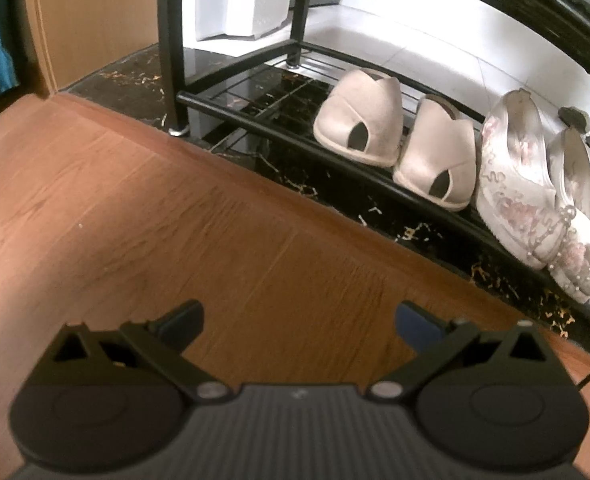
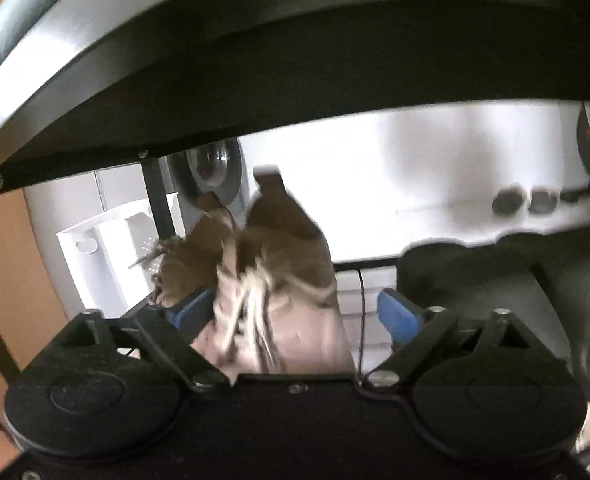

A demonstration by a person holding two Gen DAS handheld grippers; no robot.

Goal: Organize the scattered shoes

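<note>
- The left gripper [image 1: 299,326] hovers over the wood floor [image 1: 143,208], tilted down and aimed towards a black rack [image 1: 255,124]. Its fingers [image 1: 183,320] are spread wide and nothing sits between them.
- On the rack's lowest shelf, a pair of beige slippers [image 1: 395,148] stands side by side, toes facing out. Just to their right, touching, is a pair of white floral shoes [image 1: 535,200].
- The right gripper [image 2: 295,316] is level and reaches in under a dark shelf board [image 2: 255,80] of the rack.
- A brown laced shoe [image 2: 279,280] lies between its blue fingers [image 2: 399,316], which stand apart. The right finger is clear of the shoe; whether the left one touches it is too blurred to tell.
- A dark shoe [image 2: 475,280] sits just to the right of the brown one.
</note>
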